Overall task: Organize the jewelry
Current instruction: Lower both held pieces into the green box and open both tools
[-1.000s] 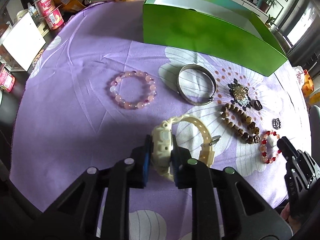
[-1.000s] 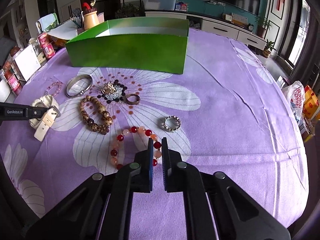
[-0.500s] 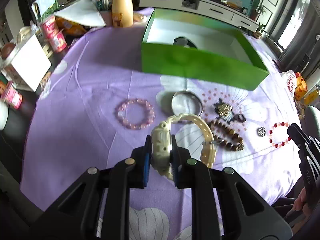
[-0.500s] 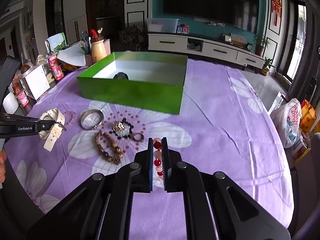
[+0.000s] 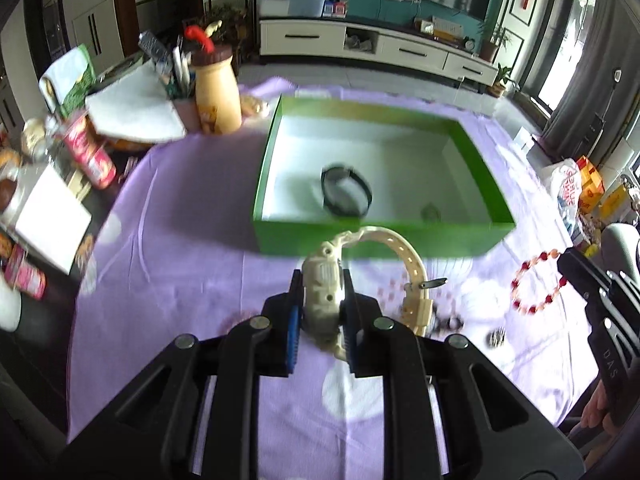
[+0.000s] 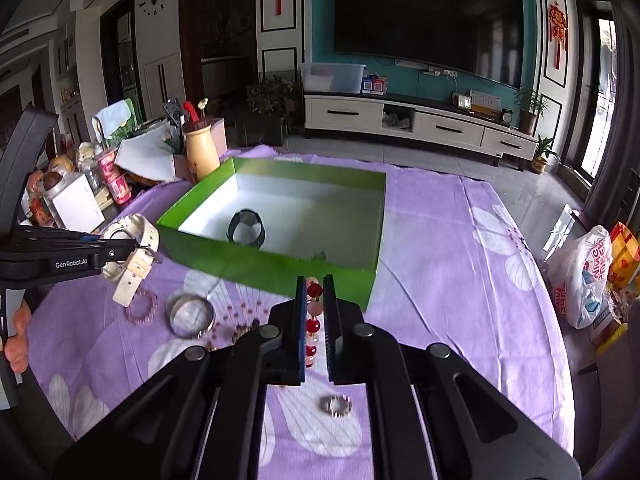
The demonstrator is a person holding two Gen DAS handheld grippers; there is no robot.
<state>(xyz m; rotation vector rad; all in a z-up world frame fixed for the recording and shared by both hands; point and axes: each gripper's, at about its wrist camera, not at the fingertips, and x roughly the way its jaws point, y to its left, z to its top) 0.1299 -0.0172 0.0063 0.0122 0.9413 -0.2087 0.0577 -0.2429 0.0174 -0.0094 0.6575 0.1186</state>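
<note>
**Two pieces lifted, box ahead: handling and visibility findings**

Left gripper (image 5: 320, 312) clamped on the case of a cream plastic wristwatch (image 5: 324, 300), held clear of the purple flowered tablecloth (image 5: 180, 272), strap arching to the right with buckle end dangling. Judged light and rigid at the case, springy in the strap; case sides the soundest place to hold, strap likely to swing and catch the box wall.

Right gripper (image 6: 312, 320) pinched on a red-and-pink beaded bracelet (image 6: 314, 312), held above the cloth, loop hanging slack. Judged light, limp, with smooth round beads prone to rolling out of the pads; grip across one bead and its cord preferable to a bare cord.

Open green cardboard box with white interior (image 6: 360, 184) just ahead of both grippers, a black band (image 6: 246, 232) already inside.

Left on the cloth: silver metal bangle (image 6: 190, 316), pale pink bead bracelet (image 6: 141, 309), small studded silver ring (image 6: 337, 405).

Hidden or unclear: lower half of the held bracelet concealed behind the right jaws; wooden bead bracelet and brooch largely screened by gripper bodies; small object in the box's near corner too blurred to identify; left view smeared throughout.
</note>
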